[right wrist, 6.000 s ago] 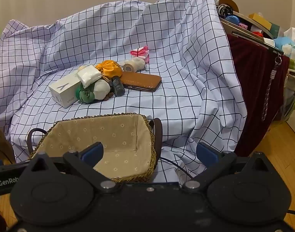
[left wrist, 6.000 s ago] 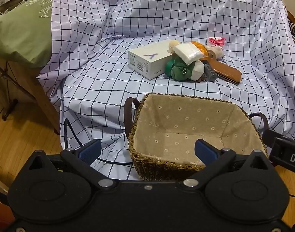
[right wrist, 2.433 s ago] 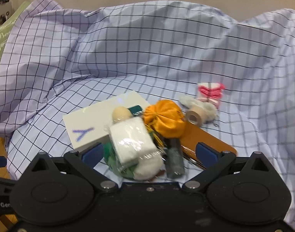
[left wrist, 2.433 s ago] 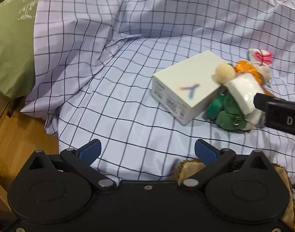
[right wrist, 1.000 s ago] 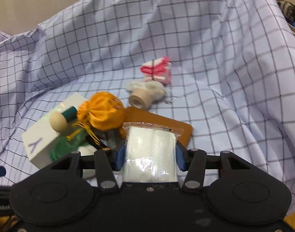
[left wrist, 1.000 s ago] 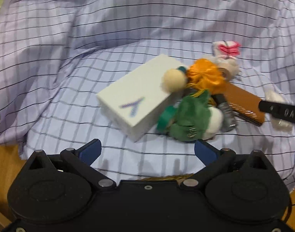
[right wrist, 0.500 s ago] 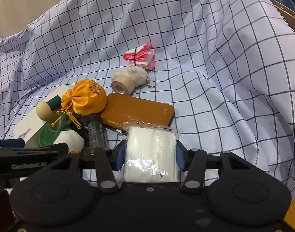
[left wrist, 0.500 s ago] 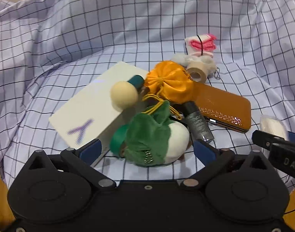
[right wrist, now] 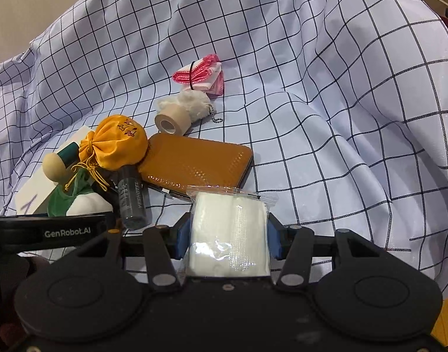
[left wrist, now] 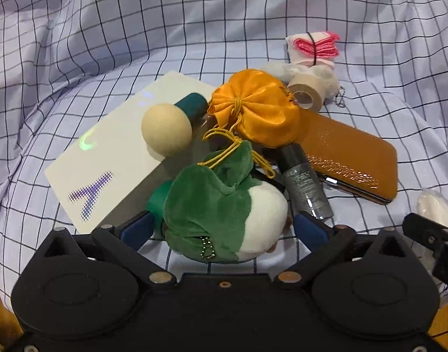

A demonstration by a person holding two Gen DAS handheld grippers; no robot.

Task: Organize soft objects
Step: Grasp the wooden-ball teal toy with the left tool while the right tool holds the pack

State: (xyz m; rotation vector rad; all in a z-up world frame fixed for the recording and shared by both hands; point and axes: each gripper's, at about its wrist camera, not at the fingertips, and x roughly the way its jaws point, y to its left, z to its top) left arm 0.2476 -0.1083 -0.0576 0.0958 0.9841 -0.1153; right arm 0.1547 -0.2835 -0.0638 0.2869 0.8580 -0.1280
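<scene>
My right gripper (right wrist: pixel 228 236) is shut on a white wrapped tissue pack (right wrist: pixel 228 231) and holds it above the checked cloth. My left gripper (left wrist: pixel 222 228) is open, its blue pads either side of a green and white plush toy (left wrist: pixel 224 205), not clamped on it. The plush (right wrist: pixel 77 201) also shows in the right wrist view. An orange drawstring pouch (left wrist: pixel 256 111) lies behind it, also in the right wrist view (right wrist: pixel 115 146). A white fluffy keychain (right wrist: pixel 194 104) and a pink and white folded cloth bundle (right wrist: pixel 202 76) lie further back.
A white box (left wrist: pixel 115 158), a wooden peg doll (left wrist: pixel 168 132), a grey tube (left wrist: pixel 304 183), a brown leather case (left wrist: pixel 347 158) and a roll of tape (left wrist: pixel 306 95) lie among the soft things. The checked cloth (right wrist: pixel 326 117) rises steeply behind.
My left gripper has moved forward so the plush now sits between its open pads. My right gripper still holds the tissue pack and has shifted slightly back and to the right.
</scene>
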